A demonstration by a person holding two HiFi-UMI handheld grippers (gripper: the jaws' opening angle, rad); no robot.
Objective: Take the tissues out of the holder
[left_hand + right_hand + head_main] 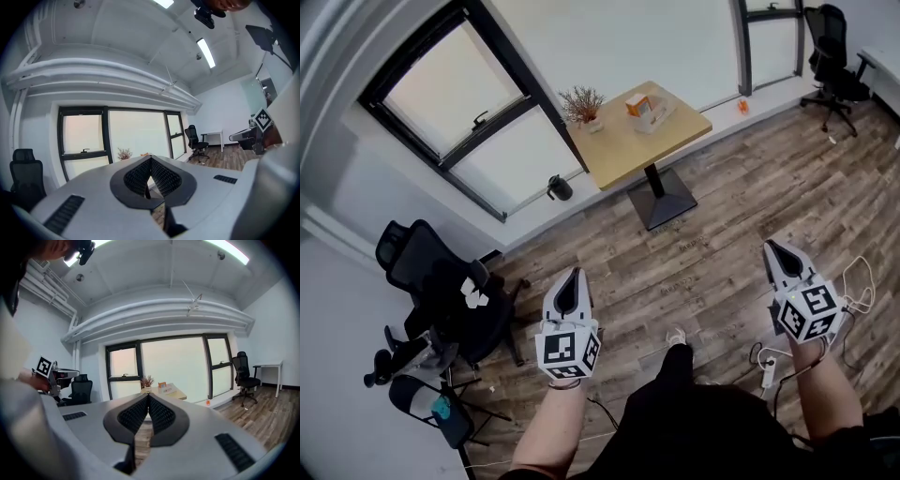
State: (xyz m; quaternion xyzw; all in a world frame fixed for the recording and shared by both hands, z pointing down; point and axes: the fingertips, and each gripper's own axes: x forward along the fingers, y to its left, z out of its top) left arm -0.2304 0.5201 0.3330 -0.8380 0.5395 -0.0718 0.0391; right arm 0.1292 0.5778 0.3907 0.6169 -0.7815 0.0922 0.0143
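- My left gripper (573,274) is held over the wood floor (722,216), forearm stretched forward, jaws together with nothing between them.
- My right gripper (769,247) is held alongside it, well apart, jaws pressed together, empty too.
- Far ahead, the holder (654,116) stands on the worktop (623,150) near a potted plant (583,105), with something orange in it.

Tissue holder (647,111) on far table (623,152)
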